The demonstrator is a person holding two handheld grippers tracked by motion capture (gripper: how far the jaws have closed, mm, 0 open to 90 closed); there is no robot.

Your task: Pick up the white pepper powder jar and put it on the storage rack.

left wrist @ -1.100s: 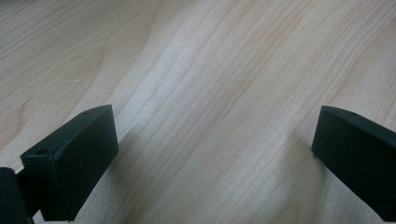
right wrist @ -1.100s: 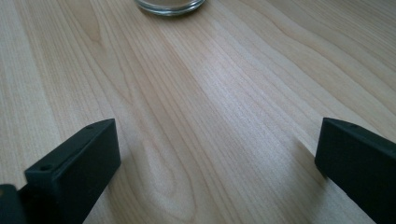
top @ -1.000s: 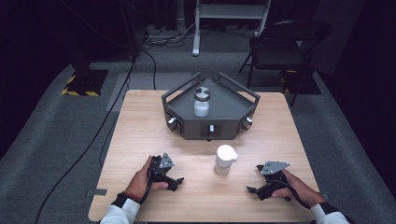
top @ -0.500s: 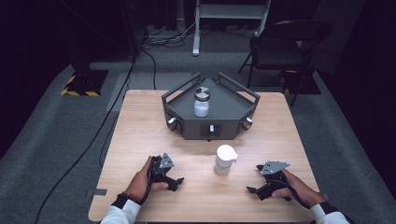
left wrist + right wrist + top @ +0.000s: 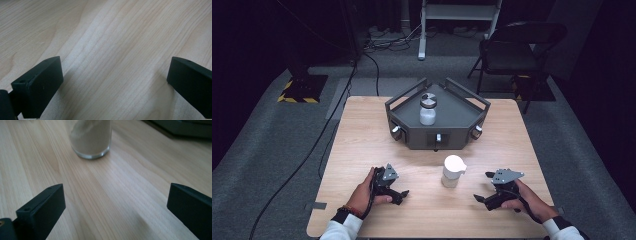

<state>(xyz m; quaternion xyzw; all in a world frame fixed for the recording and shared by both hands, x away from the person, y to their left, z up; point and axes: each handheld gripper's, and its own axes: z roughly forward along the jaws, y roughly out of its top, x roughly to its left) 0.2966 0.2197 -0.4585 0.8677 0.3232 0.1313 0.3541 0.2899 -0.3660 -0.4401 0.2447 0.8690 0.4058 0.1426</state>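
Dark studio floor with cables and a folding chair (image 5: 522,50) surrounds a pale wooden desk (image 5: 362,130). At the far middle of the desk stands a grey angular tray (image 5: 407,112) carrying a lidded jar (image 5: 427,109) of white contents. Nearer, right of centre, stands a second jar (image 5: 452,171) with a white top, upright and free of any contact. The left claw (image 5: 398,194) rests low at the near left, its jaws spread wide over bare wood, as the left gripper view confirms (image 5: 110,82). The right claw (image 5: 481,198) sits at the near right, pointing toward the near jar; in the right gripper view (image 5: 112,202) its jaws likewise stand wide apart and empty, with the jar's glass base (image 5: 91,138) ahead and slightly left. The step in hand appears to be the approach, before any grasp. The next move probably calls for the right claw to advance leftward, straddle the jar's body, and close gently without tipping it.
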